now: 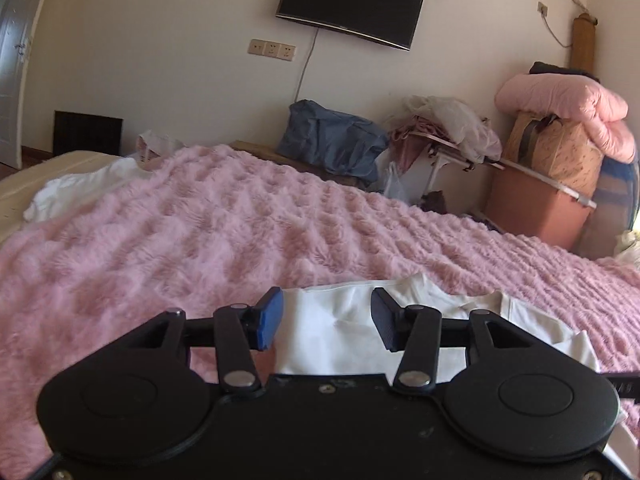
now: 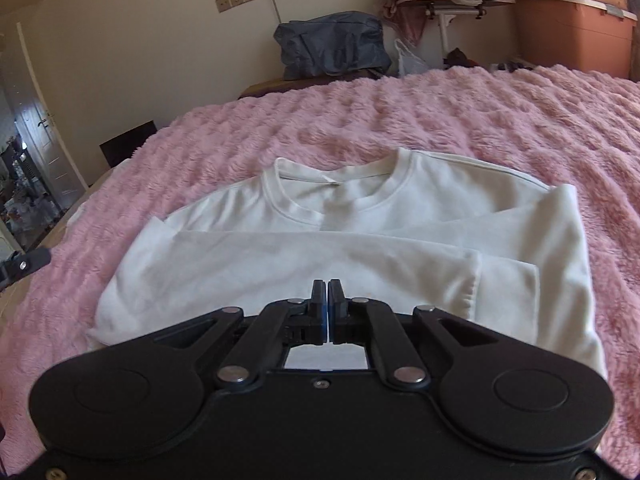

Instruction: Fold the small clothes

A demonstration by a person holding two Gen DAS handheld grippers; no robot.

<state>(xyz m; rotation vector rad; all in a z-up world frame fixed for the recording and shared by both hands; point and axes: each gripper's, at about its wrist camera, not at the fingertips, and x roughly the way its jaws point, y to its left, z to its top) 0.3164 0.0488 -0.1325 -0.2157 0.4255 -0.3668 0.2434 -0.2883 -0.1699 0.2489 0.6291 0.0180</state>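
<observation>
A white sweatshirt (image 2: 360, 240) lies flat on the pink fluffy blanket (image 2: 480, 128), collar (image 2: 332, 188) away from me and its sleeves folded across the body. My right gripper (image 2: 328, 304) hovers over the near hem, shut with nothing between its pads. In the left wrist view the same sweatshirt (image 1: 332, 340) shows under and beyond my left gripper (image 1: 326, 320), which is raised above it and stands open, holding nothing. A bit of the left gripper (image 2: 24, 266) pokes in at the left edge of the right wrist view.
A second white garment (image 1: 80, 192) lies at the far left of the bed. Beyond the bed's far edge are a blue bag (image 1: 332, 140), a cluttered small table (image 1: 452, 140), an orange storage box (image 1: 536, 208) and a pink quilt (image 1: 560, 100).
</observation>
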